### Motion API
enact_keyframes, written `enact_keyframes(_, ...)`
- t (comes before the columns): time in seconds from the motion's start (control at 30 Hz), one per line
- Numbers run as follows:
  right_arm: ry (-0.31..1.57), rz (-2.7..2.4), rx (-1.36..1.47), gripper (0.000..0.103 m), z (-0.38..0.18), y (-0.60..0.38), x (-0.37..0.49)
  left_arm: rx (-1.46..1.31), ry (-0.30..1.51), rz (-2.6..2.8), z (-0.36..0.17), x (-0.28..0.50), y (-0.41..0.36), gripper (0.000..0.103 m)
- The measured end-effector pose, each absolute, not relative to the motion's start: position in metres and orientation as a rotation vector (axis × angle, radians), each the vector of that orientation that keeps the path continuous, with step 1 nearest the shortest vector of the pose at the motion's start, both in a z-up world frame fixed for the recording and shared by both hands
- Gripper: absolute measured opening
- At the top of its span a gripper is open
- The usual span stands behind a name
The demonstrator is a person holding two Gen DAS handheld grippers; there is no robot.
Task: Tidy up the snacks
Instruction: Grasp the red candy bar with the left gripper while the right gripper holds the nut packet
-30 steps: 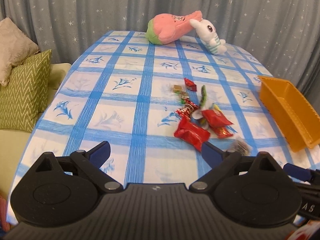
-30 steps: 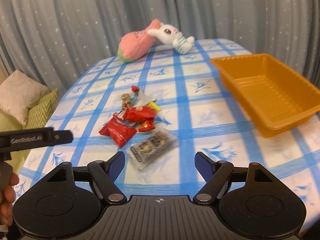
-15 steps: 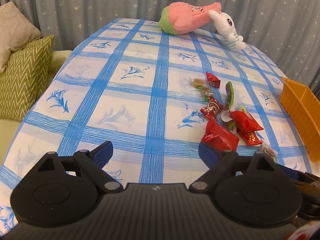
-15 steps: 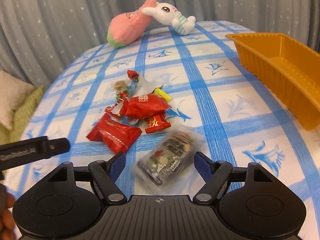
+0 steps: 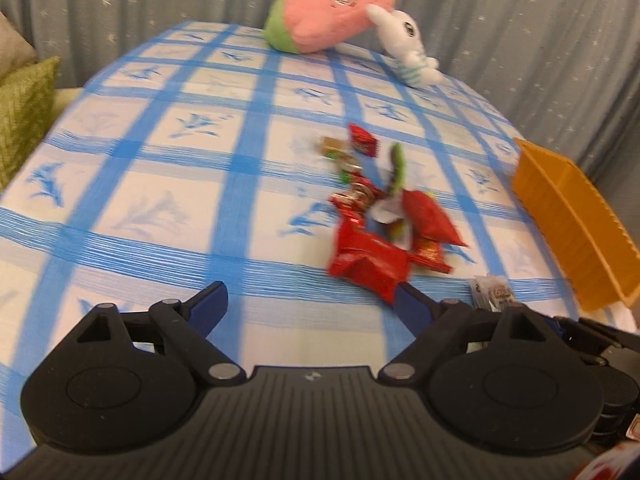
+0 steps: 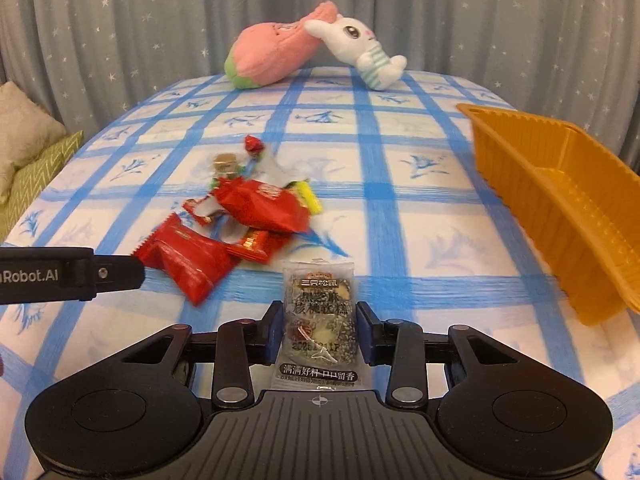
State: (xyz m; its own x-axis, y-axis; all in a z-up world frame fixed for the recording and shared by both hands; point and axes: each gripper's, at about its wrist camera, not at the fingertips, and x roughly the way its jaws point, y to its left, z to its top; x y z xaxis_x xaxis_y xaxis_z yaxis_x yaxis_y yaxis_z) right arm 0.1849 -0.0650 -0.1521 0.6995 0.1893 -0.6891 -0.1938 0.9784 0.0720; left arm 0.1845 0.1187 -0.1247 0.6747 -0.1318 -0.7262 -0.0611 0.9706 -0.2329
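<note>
A clear sesame snack packet [image 6: 319, 312] lies between the pads of my right gripper [image 6: 319, 320]. Its jaws are closing and the pads touch both side edges of the packet. Just left of it lies a pile of red snack packets [image 6: 188, 256] and small candies on the blue-checked tablecloth [image 6: 400, 240]. My left gripper [image 5: 308, 292] hangs low over the cloth with its jaws closing slightly and nothing between them. Its right fingertip is close to the nearest red packet [image 5: 368, 260]. In the left wrist view the clear packet [image 5: 492, 292] shows at the right.
An orange plastic tray [image 6: 560, 200] stands at the table's right edge, also in the left wrist view as the tray [image 5: 576, 232]. A pink plush [image 6: 276, 56] and a white bunny [image 6: 360, 48] lie at the far end. Cushions [image 6: 36, 160] sit off the left side.
My right gripper's jaws came in from wide apart onto the clear packet, which now lies straight between them. The left gripper sank and drew nearer to the red packets.
</note>
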Motion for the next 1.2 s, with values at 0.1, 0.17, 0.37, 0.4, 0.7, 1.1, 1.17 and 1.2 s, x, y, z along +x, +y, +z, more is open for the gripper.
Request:
enact_keyframes(0.1, 0.772, 0.197, 0.003, 0.038, -0.152, -0.083, 0.177, -0.268, 0.828, -0.089, -0.126, 0.187, 0.111, 0.085)
enact_keyframes(0.17, 0.771, 0.180, 0.010, 0.038, -0.151, -0.094, 0.174, -0.292, 0.821, -0.127, -0.127, 0.191, 0.107, 0.085)
enact_keyframes(0.37, 0.766, 0.149, 0.028, 0.038, -0.151, -0.112, 0.172, -0.340, 0.803, -0.186, -0.129, 0.204, 0.093, 0.085)
enact_keyframes(0.4, 0.764, 0.148, 0.033, 0.038, -0.151, -0.113, 0.172, -0.353, 0.800, -0.182, -0.130, 0.206, 0.093, 0.085)
enact_keyframes(0.7, 0.765, 0.147, 0.070, 0.038, -0.150, -0.120, 0.174, -0.435, 0.790, -0.096, -0.137, 0.223, 0.095, 0.063)
enact_keyframes(1.1, 0.767, 0.143, 0.074, 0.038, -0.151, -0.122, 0.175, -0.170, 0.815, -0.025, -0.137, 0.221, 0.083, 0.028)
enact_keyframes(1.17, 0.763, 0.146, 0.073, 0.038, -0.149, -0.122, 0.174, -0.153, 0.821, -0.023, -0.135, 0.216, 0.084, 0.025)
enact_keyframes(1.2, 0.760, 0.149, 0.074, 0.038, -0.149, -0.121, 0.174, -0.144, 0.822, -0.024, -0.135, 0.213, 0.084, 0.024)
